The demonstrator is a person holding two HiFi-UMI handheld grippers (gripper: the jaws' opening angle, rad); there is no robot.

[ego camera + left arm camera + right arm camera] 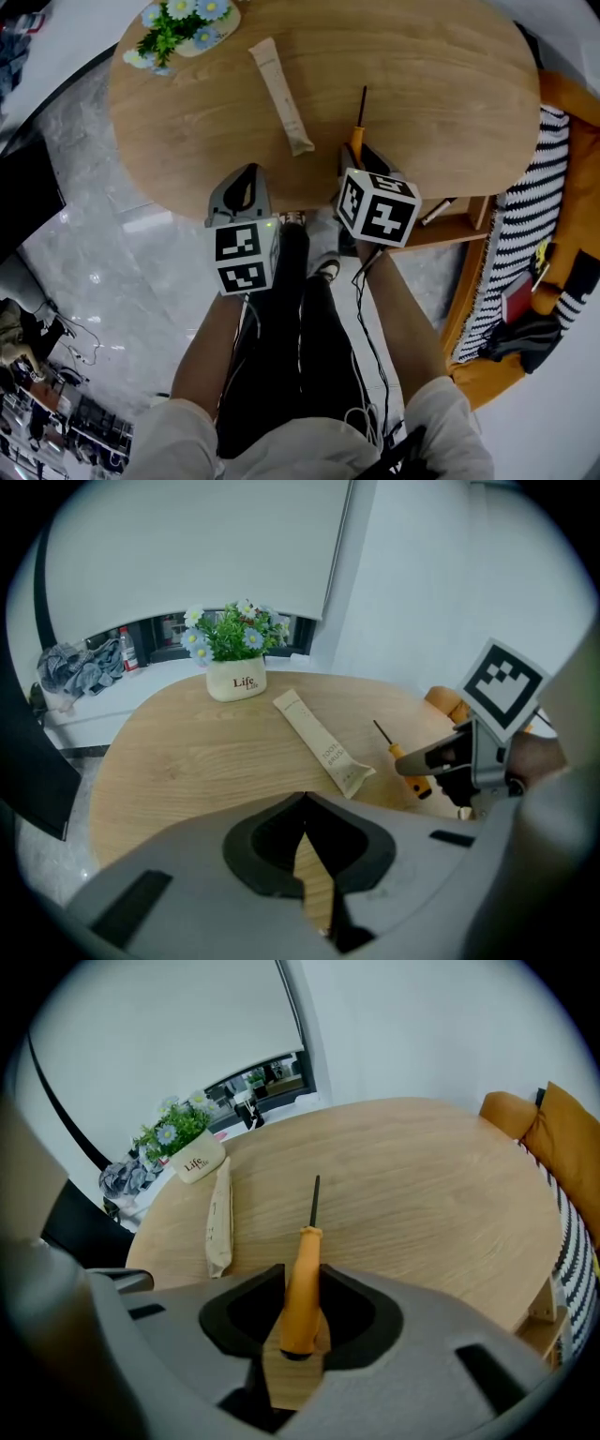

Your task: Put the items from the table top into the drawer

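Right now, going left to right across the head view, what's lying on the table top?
potted flowers → toothbrush packet → orange-handled screwdriver

The left gripper (303, 803) is hanging with its grey jaws together and empty above the oval wooden table (187, 761). Farther off, a beige toothbrush packet (323, 742) is lying left of an orange-handled screwdriver (405, 758), and the right gripper (450, 757) is covering its handle.
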